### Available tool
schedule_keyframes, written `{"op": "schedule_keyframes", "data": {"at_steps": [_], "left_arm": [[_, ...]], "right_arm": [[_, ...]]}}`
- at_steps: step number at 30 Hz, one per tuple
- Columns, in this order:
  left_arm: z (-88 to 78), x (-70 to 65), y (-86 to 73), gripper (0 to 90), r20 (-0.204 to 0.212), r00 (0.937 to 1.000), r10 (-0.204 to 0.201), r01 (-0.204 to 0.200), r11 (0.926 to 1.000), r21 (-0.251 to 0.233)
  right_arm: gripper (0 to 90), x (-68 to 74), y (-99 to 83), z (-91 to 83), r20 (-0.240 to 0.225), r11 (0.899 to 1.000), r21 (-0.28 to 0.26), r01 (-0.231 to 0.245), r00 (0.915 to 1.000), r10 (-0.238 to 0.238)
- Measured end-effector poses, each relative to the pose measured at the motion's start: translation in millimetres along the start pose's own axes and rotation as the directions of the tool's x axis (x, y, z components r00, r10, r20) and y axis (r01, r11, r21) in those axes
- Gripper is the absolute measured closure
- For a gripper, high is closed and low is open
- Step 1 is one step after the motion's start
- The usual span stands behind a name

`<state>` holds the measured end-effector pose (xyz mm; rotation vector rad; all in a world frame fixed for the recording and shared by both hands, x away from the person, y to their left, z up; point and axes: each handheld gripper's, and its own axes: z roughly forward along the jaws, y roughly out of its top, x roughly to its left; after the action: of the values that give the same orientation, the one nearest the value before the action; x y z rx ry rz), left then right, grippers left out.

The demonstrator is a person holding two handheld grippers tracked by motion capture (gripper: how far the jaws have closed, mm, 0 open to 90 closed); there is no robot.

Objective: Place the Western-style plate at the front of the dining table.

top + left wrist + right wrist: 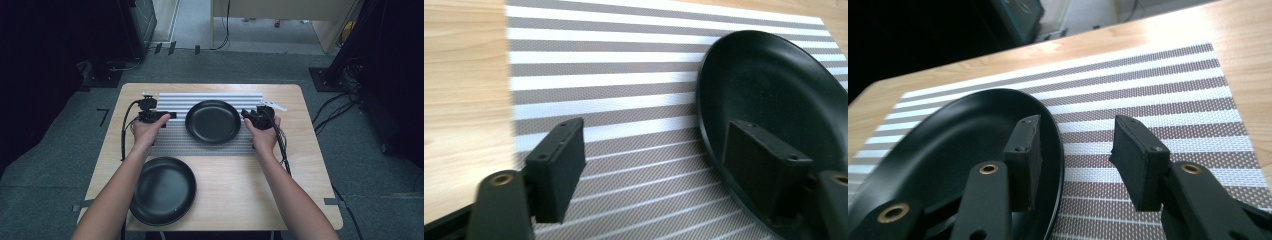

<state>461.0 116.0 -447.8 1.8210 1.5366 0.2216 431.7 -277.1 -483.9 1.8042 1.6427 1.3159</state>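
- On the wooden table [225,185], a striped placemat [176,142] lies across the far half; a black plate [213,121] sits on the middle of it.
- Nearer the person, a second black plate [163,190] rests on bare wood at the left, with its near edge at the table's edge, well apart from the first.
- Left gripper [170,115]: held at the left side of the plate on the mat, pointing toward it. Jaws stand apart, nothing pressed between them.
- Left gripper view: one jaw is over the placemat [614,100], the other lies in front of the plate [774,95]; the plate's rim falls between the two jaws, with no pad contact visible.
- Right gripper [246,114]: held at the right side of the same plate, jaws parted, gripping nothing.
- Right gripper view: one jaw overlaps the plate [948,150] at its rim, the other is over the placemat [1158,95]. The rim lies just beside the inner jaw; touching or not cannot be told.
- Both hands sit over the mat, one at each side of the plate.
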Motion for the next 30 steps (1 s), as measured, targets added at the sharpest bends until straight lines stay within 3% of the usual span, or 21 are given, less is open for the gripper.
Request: {"op": "schedule_keyframes", "data": {"at_steps": [2, 5, 8, 14, 16, 18, 30], "left_arm": [[-9.4, 3.0, -4.2, 20.1, 0.001, 0.9999, 0.016, -0.016, 0.9998, -0.014], [-22.5, 4.9, -11.8, 17.1, 0.011, 0.9993, 0.035, -0.034, 0.9986, -0.039], [-36.5, 5.7, -20.3, 13.2, -0.007, 0.9972, 0.075, -0.075, 0.9956, -0.055], [-61.4, 9.5, -37.8, 10.6, 0.014, 0.9943, 0.106, -0.104, 0.9909, -0.085], [-68.0, 12.0, -45.4, 10.5, 0.025, 0.9936, 0.110, -0.108, 0.9897, -0.095], [-73.6, 15.1, -53.2, 10.5, 0.030, 0.9948, 0.097, -0.093, 0.9904, -0.102], [-107.9, 43.3, -96.7, 10.6, 0.002, 0.9995, 0.032, -0.032, 0.9885, -0.148]], "right_arm": [[55.0, -1.7, 1.4, -7.6, -0.046, 1.000, 0.011, -0.010, 0.9989, 0.011], [47.4, -1.3, 1.1, -19.2, -0.088, 0.999, 0.032, -0.001, 0.9961, 0.004], [39.4, -0.2, -3.5, -30.7, -0.097, 0.997, 0.073, 0.041, 0.9947, -0.033], [29.6, -7.3, -12.8, -49.9, -0.127, 0.996, 0.055, 0.071, 0.9898, -0.063], [29.8, -8.7, -15.4, -56.1, -0.112, 0.993, 0.072, 0.088, 0.9905, -0.080], [29.0, -11.3, -18.8, -63.2, -0.120, 0.992, 0.070, 0.107, 0.9879, -0.098], [26.1, -32.7, -34.5, -110.9, -0.140, 0.991, 0.067, 0.112, 0.9849, -0.102]]}}
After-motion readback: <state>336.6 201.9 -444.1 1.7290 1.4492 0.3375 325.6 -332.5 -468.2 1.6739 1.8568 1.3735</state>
